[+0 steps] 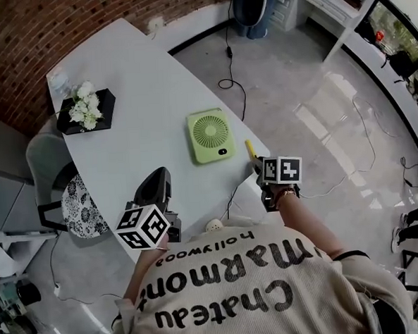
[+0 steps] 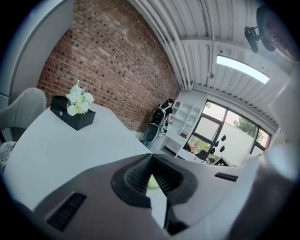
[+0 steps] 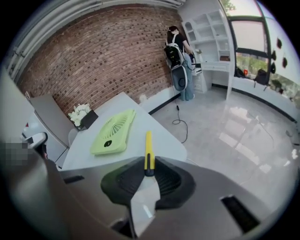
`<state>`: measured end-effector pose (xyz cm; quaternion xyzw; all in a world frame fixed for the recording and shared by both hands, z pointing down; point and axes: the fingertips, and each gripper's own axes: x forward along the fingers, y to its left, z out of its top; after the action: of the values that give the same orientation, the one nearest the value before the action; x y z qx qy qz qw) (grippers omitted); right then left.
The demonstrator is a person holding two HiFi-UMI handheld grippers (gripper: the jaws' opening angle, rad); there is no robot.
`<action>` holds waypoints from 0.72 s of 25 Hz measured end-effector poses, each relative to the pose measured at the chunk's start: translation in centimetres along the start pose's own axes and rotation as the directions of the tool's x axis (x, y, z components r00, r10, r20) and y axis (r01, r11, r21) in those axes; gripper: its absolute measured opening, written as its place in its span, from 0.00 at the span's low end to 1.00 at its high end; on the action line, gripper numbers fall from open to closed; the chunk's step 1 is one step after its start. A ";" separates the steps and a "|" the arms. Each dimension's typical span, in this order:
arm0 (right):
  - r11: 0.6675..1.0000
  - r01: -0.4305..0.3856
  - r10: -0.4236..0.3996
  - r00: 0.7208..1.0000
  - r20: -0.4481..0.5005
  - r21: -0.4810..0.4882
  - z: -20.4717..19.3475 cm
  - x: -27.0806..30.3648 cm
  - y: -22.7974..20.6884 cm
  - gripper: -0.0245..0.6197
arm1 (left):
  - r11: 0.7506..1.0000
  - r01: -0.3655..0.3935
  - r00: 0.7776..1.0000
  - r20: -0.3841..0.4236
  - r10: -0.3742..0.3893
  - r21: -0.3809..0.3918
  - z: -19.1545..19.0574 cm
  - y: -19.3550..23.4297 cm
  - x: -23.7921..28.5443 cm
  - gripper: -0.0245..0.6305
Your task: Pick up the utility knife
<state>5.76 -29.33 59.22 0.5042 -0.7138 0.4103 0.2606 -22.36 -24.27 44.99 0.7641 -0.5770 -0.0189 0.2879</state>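
My right gripper (image 3: 149,171) has its jaws drawn in on the near, dark end of the utility knife (image 3: 149,149). The pads sit against both of its sides, so I judge it gripped rather than merely straddled. The knife's long axis runs straight out from the jaws along the line the gripper points, its yellow body reaching over the rounded corner of the table (image 3: 165,140). Whether it is clear of the tabletop I cannot tell. From the head view, the knife (image 1: 250,149) pokes out ahead of the right gripper (image 1: 260,168), close to the table's right edge. Since this hand has the knife, I think the next move is a plain lift along that same line.

My left gripper (image 2: 151,158) is closed at the tips and empty. It hovers over the near edge of the table, well apart from the knife.

The green fan (image 1: 210,135) lies flat just left of the knife, not touching it. At the far end a black box (image 1: 105,104) holds white flowers (image 1: 85,104), the only container in sight.
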 end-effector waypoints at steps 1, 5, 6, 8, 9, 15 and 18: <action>1.000 -0.006 0.006 1.000 0.005 0.010 0.2 -0.2 0.1 0.14 | 1.000 0.002 1.000 0.002 -0.002 0.000 0.1 -0.1 0.0 0.04; 0.998 -0.049 0.048 0.999 0.025 0.046 1.0 -0.7 1.3 0.14 | 1.000 0.009 1.000 0.015 -0.009 -0.002 0.6 -0.3 0.1 0.04; 0.996 -0.064 0.062 0.998 0.031 0.057 1.2 -0.8 1.6 0.14 | 1.000 0.011 1.000 0.016 -0.011 -0.003 0.7 -0.4 0.2 0.04; 0.994 -0.084 0.081 0.996 0.043 0.069 1.8 -1.0 2.3 0.14 | 1.000 0.015 1.000 0.016 -0.015 -0.002 0.7 -0.5 0.4 0.04; 0.994 -0.089 0.086 0.995 0.049 0.069 2.0 -1.0 2.6 0.14 | 1.000 0.016 1.000 0.014 -0.016 -0.002 0.7 -0.5 0.4 0.04; 0.992 -0.116 0.111 0.991 0.080 0.056 3.1 -1.8 3.8 0.14 | 1.000 0.015 1.000 0.004 -0.015 -0.009 0.1 -0.8 0.5 0.04; 0.990 -0.135 0.130 0.986 0.103 0.043 3.9 -2.4 4.8 0.14 | 1.000 0.019 1.000 0.001 -0.019 -0.009 0.1 -0.9 0.6 0.04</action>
<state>2.27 -30.66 53.74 0.4818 -0.7476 0.4184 0.1840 -21.44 -24.74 44.68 0.7681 -0.5699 -0.0243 0.2909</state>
